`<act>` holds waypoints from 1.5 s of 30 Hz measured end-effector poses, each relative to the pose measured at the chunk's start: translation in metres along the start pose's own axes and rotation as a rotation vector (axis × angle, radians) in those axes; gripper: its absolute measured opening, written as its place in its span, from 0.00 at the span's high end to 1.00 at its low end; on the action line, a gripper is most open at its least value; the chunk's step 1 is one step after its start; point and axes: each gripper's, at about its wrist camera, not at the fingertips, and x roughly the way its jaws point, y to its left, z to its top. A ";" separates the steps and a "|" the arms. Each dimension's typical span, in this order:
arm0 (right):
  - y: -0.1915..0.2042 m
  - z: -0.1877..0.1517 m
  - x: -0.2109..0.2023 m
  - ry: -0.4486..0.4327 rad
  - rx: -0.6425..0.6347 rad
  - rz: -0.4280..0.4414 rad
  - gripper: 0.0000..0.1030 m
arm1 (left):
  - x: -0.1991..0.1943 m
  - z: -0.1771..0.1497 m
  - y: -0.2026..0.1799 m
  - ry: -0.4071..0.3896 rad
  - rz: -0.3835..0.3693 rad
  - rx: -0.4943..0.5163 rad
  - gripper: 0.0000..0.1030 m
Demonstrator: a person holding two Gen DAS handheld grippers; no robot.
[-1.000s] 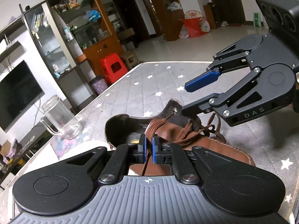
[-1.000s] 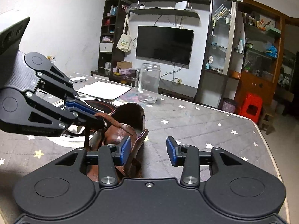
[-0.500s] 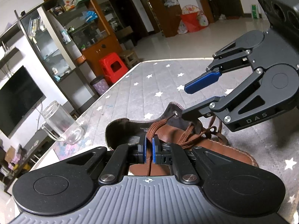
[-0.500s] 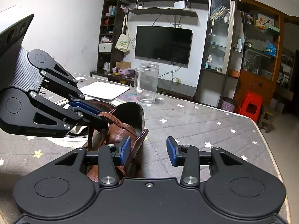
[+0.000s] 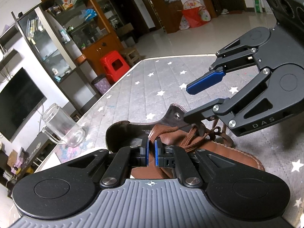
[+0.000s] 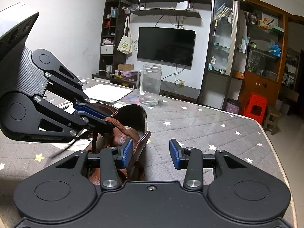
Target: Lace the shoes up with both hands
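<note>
A brown leather shoe (image 5: 218,152) lies on the star-patterned grey tabletop (image 5: 152,87), a glass mug (image 6: 150,84) standing at the far edge. The left hand-held gripper (image 5: 151,150) is pinched narrow on the brown shoelace (image 5: 187,138) above the shoe's opening. The right hand-held gripper (image 6: 150,153) is spread wide, 1 finger (image 6: 126,153) against the shoe's eyelet flap, holding nothing.

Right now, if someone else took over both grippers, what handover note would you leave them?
Left gripper: shut on the brown lace, held above the shoe's tongue.
Right gripper: open, holding nothing, one of its fingers against the shoe's side.
Brown leather shoe lies on the star-print table cover, a glass mug beyond it.
Done: laces partly threaded. Left: the top eyelet is empty; thread and tie.
</note>
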 end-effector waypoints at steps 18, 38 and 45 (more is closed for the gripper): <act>0.001 0.002 0.002 -0.009 0.007 0.010 0.58 | 0.001 -0.005 0.000 -0.023 0.035 -0.141 0.94; 0.000 -0.002 0.001 -0.013 0.013 0.006 0.57 | 0.000 0.001 0.003 -0.017 0.069 -0.170 0.94; 0.000 -0.001 0.001 -0.009 0.001 0.011 0.56 | 0.003 0.005 -0.001 -0.010 0.058 -0.140 0.94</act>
